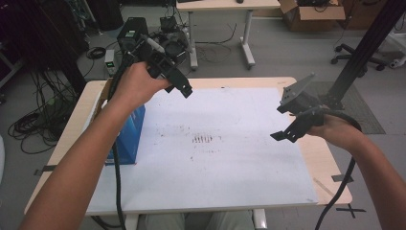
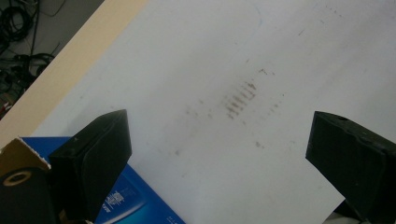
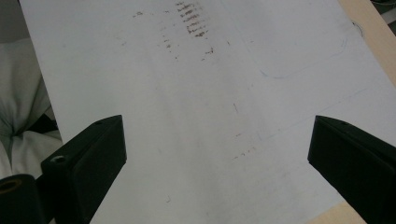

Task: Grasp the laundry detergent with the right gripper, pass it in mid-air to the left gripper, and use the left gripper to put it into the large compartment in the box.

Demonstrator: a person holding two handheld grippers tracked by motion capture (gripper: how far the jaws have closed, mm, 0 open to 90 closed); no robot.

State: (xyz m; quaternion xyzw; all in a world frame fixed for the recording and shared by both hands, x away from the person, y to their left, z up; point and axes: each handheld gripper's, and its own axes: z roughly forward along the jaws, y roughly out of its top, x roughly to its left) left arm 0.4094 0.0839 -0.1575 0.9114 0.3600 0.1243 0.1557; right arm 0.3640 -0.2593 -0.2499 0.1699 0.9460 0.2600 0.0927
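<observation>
Blue cardboard marks the one box (image 1: 128,139) seen in the high view, standing at the left edge of the white sheet (image 1: 230,163) that covers the wooden table (image 1: 330,167), partly hidden behind the left forearm. The left gripper (image 1: 184,90) is held above the sheet's far left part, up and to the right of the box and clear of it, jaws apart with nothing between them. The right gripper (image 1: 282,135) is held over the sheet's right edge, well apart from the box. One box, one sheet and two grippers are counted here.

From the left gripper view, the blue box (image 2: 135,200) is seen low in the frame, beneath and beside the left jaw, one brown flap (image 2: 18,151) raised. The jaws are spread wide and empty. Should the box be the aim, the gripper would best be brought down squarely over a wall or flap before anything is squeezed, since thin cardboard is likely to buckle or slide on the smooth sheet.

From the right gripper view, the jaws are likewise wide apart over bare, smudged sheet (image 3: 210,116), nothing between them. One patch of dark marks (image 3: 191,18) is counted.
</observation>
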